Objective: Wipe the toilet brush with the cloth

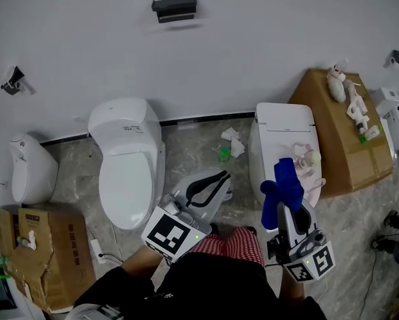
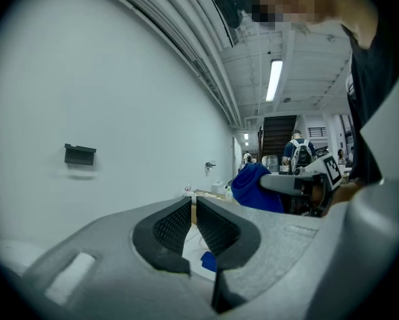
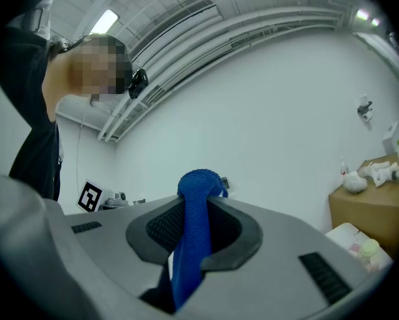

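Observation:
A blue cloth stands up out of my right gripper, which is shut on it over the right toilet. In the right gripper view the cloth runs up between the jaws and bunches above them; the right gripper points slightly upward at the white wall. My left gripper hangs between the two toilets, jaws together with nothing in them. The left gripper view shows the left gripper shut, with the cloth to its right. I cannot pick out a toilet brush with certainty.
A white toilet stands at the left, with a small white fixture beyond it. Pink and white items lie on the right toilet's lid. Cardboard boxes flank the scene. Crumpled litter lies on the floor by the wall.

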{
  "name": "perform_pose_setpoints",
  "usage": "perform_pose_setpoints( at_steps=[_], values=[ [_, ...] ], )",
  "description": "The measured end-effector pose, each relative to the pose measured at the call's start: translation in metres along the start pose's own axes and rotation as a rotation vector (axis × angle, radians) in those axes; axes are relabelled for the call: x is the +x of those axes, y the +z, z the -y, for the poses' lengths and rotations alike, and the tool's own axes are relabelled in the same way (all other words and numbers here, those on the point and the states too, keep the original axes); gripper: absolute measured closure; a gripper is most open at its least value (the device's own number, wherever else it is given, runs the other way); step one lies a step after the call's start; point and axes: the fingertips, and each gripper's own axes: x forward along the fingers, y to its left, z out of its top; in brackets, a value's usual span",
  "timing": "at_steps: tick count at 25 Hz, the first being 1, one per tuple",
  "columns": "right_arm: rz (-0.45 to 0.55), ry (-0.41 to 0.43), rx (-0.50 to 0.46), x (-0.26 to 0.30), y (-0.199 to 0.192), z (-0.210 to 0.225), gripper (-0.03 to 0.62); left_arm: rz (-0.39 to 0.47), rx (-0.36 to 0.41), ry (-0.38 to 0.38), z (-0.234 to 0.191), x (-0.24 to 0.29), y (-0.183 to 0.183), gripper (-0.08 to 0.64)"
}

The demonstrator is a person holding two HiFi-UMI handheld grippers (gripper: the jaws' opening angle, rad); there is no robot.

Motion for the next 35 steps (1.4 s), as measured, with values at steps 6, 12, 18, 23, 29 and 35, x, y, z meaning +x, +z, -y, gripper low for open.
perform_pose_setpoints(
  at_steps=[6,12,18,23,29,35],
  values=[
    [-0.016,-0.02,0.019,-0.005,-0.008,0.012,0.526,-0.011,-0.011,-0.017,0.006,0.01,-0.007,0.554],
    [-0.035,-0.008,0.018,-0.004,-0.015,0.026,0.526,-0.045,-0.027,-0.008,0.009,0.024,-0.021,0.554],
    [-0.051,-0.001,0.04,0.0,-0.028,0.041,0.526,-0.068,-0.029,-0.012,0.013,0.037,-0.034,0.548],
    [-0.072,0.001,0.064,-0.001,-0.044,0.053,0.526,-0.093,0.004,-0.009,0.015,0.049,-0.048,0.535],
    [-0.108,0.016,0.08,0.005,-0.059,0.068,0.526,-0.13,0.101,-0.031,0.017,0.064,-0.062,0.522],
    [-0.121,0.022,0.112,0.016,-0.075,0.079,0.526,-0.189,0.192,-0.036,0.015,0.075,-0.089,0.506]
  ],
)
